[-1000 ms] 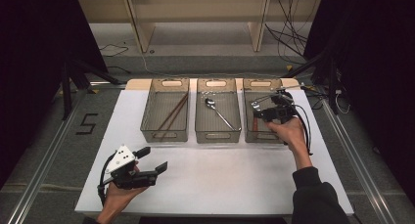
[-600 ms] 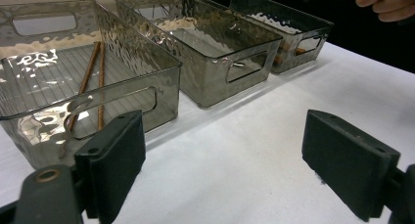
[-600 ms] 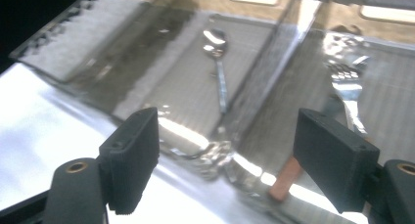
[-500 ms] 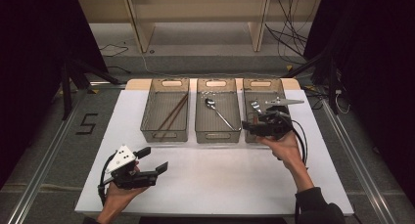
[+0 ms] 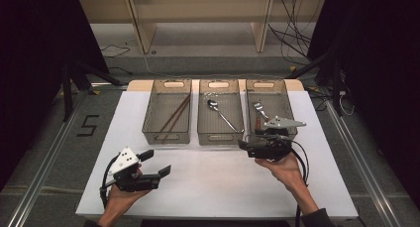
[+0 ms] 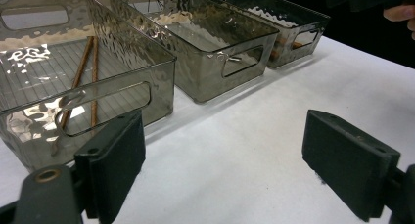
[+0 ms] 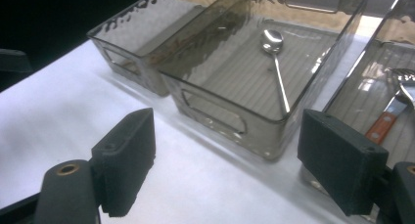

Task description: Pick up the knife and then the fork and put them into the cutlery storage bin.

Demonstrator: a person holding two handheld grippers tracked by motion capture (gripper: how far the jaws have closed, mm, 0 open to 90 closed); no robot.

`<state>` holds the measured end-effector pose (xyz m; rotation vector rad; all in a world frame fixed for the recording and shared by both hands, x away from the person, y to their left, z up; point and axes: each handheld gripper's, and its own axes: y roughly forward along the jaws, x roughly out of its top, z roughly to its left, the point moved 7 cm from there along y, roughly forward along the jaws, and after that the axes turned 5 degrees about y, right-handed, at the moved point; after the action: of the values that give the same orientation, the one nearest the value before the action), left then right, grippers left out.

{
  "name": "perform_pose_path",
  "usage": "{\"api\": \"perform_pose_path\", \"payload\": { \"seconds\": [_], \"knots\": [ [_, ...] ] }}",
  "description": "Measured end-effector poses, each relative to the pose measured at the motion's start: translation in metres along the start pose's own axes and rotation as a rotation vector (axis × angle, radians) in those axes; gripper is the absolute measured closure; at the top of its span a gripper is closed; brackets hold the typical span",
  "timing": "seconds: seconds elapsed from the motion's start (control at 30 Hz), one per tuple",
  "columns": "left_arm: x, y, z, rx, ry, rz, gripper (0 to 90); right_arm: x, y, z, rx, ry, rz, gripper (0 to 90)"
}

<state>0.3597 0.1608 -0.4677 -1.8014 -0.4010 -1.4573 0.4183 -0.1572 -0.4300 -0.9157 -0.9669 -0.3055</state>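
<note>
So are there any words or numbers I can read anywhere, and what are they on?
"5" - a single dark number marked on the grey floor, left of the white table.
No words, labels or brand names can be read on the three clear bins, on what lies in them, or on either tool.

A black numeral "5" (image 5: 88,125), marked on the grey floor left of the table
</note>
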Motion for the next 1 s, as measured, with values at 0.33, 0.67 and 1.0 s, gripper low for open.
{"api": "perform_pose_path", "payload": {
  "seconds": [0.33, 0.67, 1.0],
  "knots": [
    [0.0, 0.001, -0.002, -0.009, -0.001, 0.003, 15.7, -0.021, -0.013, 0.011, 0.039, 0.0, -0.032, 22.3],
    [-0.001, 0.002, -0.004, -0.026, 0.006, 0.012, 15.7, -0.036, -0.023, 0.014, 0.046, -0.018, -0.07, 21.5],
    [-0.002, 0.003, -0.007, -0.043, 0.004, 0.02, 15.7, -0.052, -0.028, 0.016, 0.051, -0.033, -0.112, 20.4]
  ]
}}
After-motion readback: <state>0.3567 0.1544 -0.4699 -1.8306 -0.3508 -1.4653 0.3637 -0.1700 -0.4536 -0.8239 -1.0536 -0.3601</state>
